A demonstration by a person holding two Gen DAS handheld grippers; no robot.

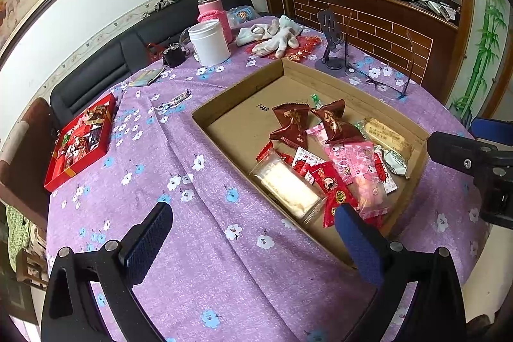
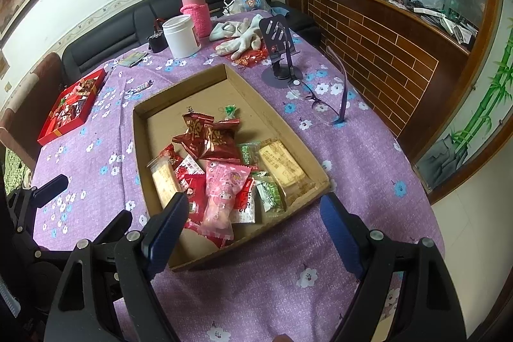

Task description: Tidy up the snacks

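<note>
snacks [image 2: 221,169] in box, beyond open right claw [image 2: 253,223]

Large gold characters mark the two dark red snack packets [image 2: 205,137] in the cardboard tray [image 2: 141,130], too blurred to read; other wrappers' print is illegible.

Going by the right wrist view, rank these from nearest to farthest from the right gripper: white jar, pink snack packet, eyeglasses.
From the right gripper:
1. Pink snack packet, in the cardboard box, just ahead between the fingers.
2. Eyeglasses, on the cloth right of the box.
3. White jar, at the table's far side, beyond the box.
</note>
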